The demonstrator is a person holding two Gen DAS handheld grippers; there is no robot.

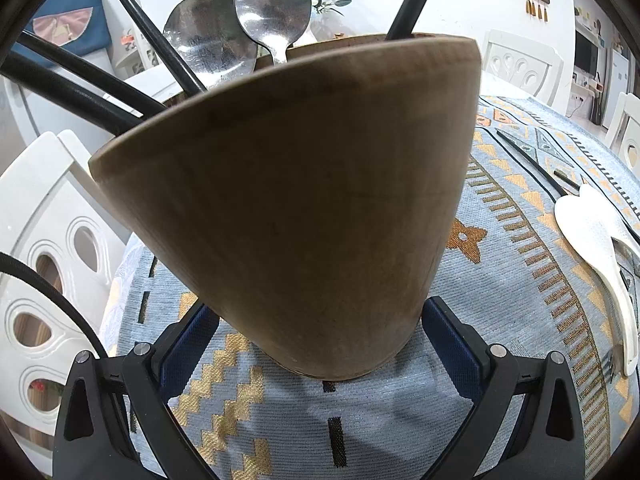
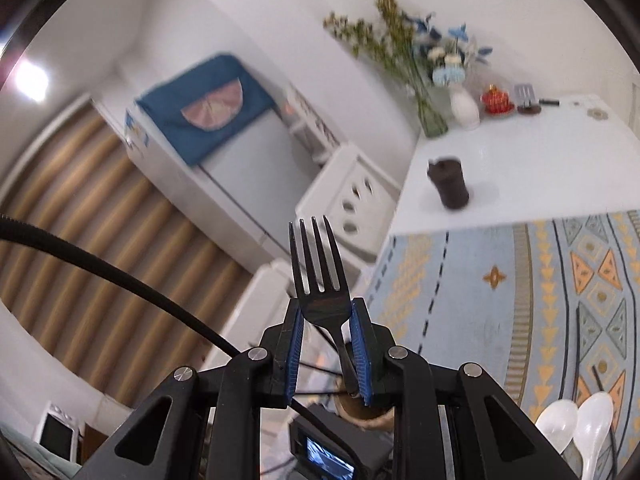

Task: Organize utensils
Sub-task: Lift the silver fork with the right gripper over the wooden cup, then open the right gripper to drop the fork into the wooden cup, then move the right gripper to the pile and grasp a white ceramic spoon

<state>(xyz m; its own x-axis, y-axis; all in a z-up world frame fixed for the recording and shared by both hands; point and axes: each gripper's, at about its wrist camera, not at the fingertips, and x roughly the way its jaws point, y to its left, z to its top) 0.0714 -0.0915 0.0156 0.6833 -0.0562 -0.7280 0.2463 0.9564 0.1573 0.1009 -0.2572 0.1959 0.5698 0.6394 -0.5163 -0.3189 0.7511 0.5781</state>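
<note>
1. While the left claw (image 1: 320,320) braces the wooden utensil holder (image 1: 296,208) low on its wall, its blue pads (image 1: 452,344) sit against both sides of the base, jaws spread wide around the cup, which tilts on the patterned tablecloth (image 1: 520,288) of the bench.
2. Already in the holder: two metal spoons (image 1: 240,28) and several black chopsticks (image 1: 148,28), handles down, heads above the rim.
3. The right claw (image 2: 326,336) is narrowed onto a dark metal fork (image 2: 318,272), pads pressing the shoulders below the tines, which point up and away from the camera; the handle runs back between the jaws.
4. Step in hand, as judged: carrying the fork, lifted clear of the bench, toward the holder.
5. Still loose on the cloth: a white rice paddle (image 1: 592,240), stray chopsticks (image 1: 524,156), and two white plastic spoons (image 2: 576,424).
6. The next move likely calls for turning the fork handle-down, aligning it over the holder's open mouth among the standing utensils, then releasing; the left brace should prevent tipping.
</note>
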